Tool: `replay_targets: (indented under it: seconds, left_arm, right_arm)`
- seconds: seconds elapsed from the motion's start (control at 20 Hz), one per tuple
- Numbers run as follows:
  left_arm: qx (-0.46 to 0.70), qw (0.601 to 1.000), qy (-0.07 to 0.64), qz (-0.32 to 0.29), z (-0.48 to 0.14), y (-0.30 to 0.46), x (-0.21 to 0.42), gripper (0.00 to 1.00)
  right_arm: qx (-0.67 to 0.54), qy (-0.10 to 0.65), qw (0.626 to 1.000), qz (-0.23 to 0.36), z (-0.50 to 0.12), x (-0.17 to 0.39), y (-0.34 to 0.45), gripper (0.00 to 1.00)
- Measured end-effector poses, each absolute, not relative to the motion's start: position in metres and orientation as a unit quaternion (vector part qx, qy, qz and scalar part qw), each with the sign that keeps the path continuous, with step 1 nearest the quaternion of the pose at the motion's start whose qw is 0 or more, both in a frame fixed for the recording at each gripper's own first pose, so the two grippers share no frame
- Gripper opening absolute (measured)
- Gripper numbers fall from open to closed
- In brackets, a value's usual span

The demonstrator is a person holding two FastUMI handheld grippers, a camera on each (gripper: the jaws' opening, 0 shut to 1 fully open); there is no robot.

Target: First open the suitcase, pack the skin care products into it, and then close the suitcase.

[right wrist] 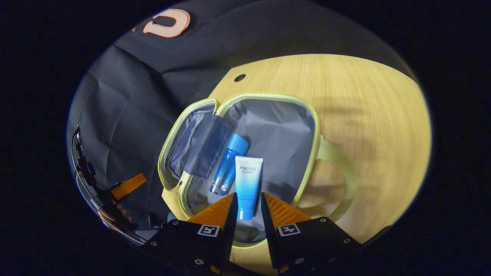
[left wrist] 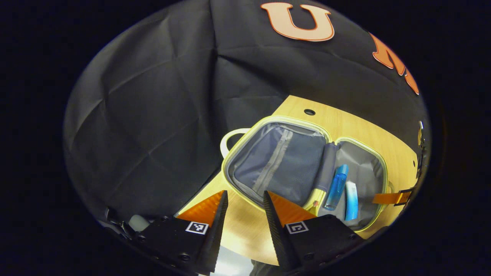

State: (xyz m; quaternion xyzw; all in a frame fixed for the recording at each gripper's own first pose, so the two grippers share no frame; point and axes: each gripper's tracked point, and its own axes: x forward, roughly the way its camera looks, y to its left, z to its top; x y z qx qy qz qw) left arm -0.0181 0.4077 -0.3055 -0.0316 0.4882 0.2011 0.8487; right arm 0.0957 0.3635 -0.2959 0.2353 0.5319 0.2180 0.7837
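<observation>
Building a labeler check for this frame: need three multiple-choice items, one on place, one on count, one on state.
1. Where does the blue tube lie?
A. On the table outside the suitcase
B. In the suitcase, beside the blue bottle
C. In the zipped mesh pocket

2. How many skin care products are in the suitcase?
A. One
B. Two
C. Four

3. What state is the suitcase in?
A. Open flat
B. Zipped shut
C. Standing upright, closed

Key: 1 B, tube and blue bottle lie side by side on the grey lining; 2 B, only these two lie inside; 3 A, both halves lie spread on the table.
</observation>
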Motion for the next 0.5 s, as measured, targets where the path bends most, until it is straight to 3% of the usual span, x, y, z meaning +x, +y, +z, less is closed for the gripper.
replay_targets:
  seconds: [0.2,0.3,0.45,0.5]
  left_arm:
    - [-0.04,0.855,0.476,0.2,-0.308,0.441,-0.003,0.63]
    - [-0.055,0.86,0.469,0.192,-0.313,0.454,0.01,0.72]
    - [-0.078,0.864,0.469,0.165,-0.324,0.474,0.025,0.73]
    - [-0.08,0.866,0.468,0.157,-0.327,0.484,0.031,0.77]
  right_arm:
    - [0.243,0.49,0.82,0.168,-0.276,0.111,0.328,0.61]
    - [0.251,0.469,0.835,0.141,-0.265,0.12,0.317,0.71]
    - [0.257,0.438,0.856,0.098,-0.245,0.127,0.301,0.77]
    - [0.256,0.43,0.862,0.086,-0.238,0.126,0.296,0.81]
